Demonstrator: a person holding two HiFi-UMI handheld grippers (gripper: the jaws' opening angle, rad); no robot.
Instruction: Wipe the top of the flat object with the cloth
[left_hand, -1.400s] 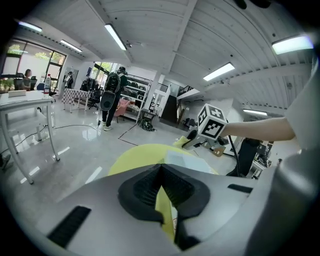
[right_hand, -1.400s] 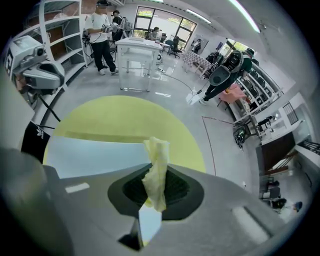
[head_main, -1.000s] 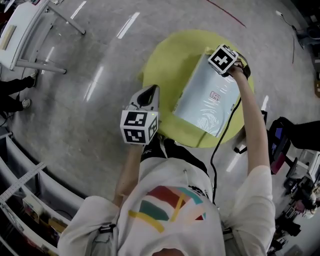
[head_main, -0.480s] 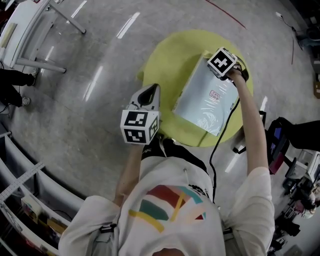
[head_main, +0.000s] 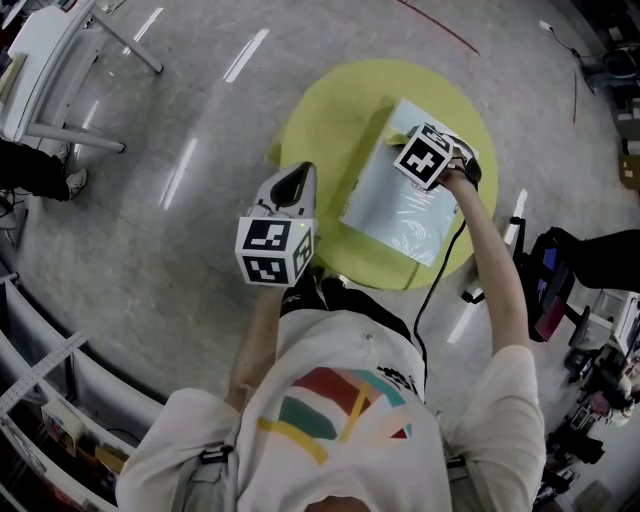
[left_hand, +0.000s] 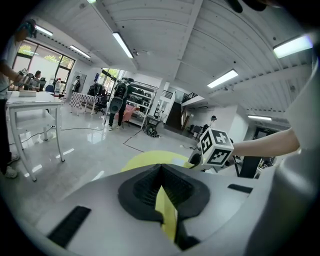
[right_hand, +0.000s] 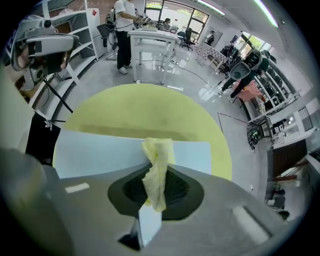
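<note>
Right gripper (right_hand: 155, 172) fingers (right_hand: 178, 188) pinch crumpled yellow cloth (right_hand: 158, 152) over glossy flat object (head_main: 395, 210); left gripper (left_hand: 161, 170) fingers (left_hand: 142, 188) closed.

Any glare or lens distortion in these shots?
Head view: bright streaks glare off the glossy floor, and the flat packet shows a wrinkled sheen. Left gripper view: strong fisheye bending, dark corners, bright ceiling lights. Right gripper view: same fisheye rim; the cloth looks sharp.
</note>
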